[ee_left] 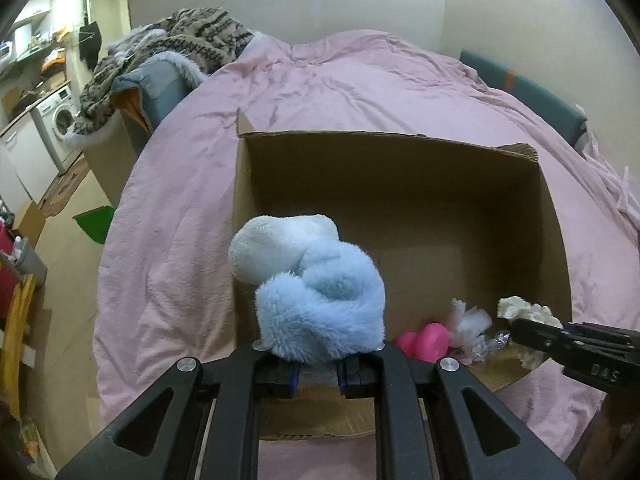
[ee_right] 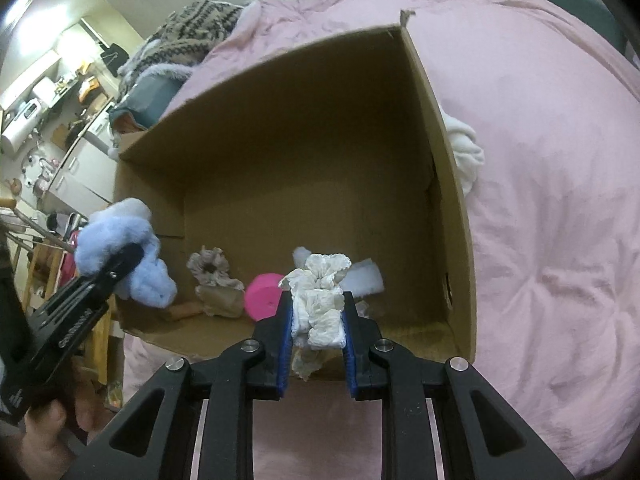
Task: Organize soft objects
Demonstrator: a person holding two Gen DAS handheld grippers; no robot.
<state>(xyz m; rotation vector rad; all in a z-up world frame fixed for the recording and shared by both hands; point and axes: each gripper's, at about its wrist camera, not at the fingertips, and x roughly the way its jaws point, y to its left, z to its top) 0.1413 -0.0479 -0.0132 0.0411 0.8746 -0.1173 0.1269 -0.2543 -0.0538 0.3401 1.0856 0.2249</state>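
Observation:
An open cardboard box (ee_left: 400, 184) lies on a pink bedspread; it also shows in the right wrist view (ee_right: 304, 128). My left gripper (ee_left: 316, 356) is shut on a fluffy blue and white plush toy (ee_left: 316, 300) and holds it over the box's near left rim; the toy also shows in the right wrist view (ee_right: 128, 256). My right gripper (ee_right: 318, 316) is shut on a white ruffled scrunchie (ee_right: 320, 300) over the box's near edge; it shows in the left wrist view (ee_left: 520, 322). Inside the box lie a pink object (ee_right: 262, 294), a beige scrunchie (ee_right: 210, 268) and a white piece (ee_right: 366, 276).
A white soft cloth (ee_right: 466, 152) lies on the bedspread (ee_right: 540, 200) just outside the box's right wall. A striped furry blanket (ee_left: 180, 40) is piled at the bed's far left. A washing machine (ee_left: 60, 120) and cluttered floor lie left of the bed.

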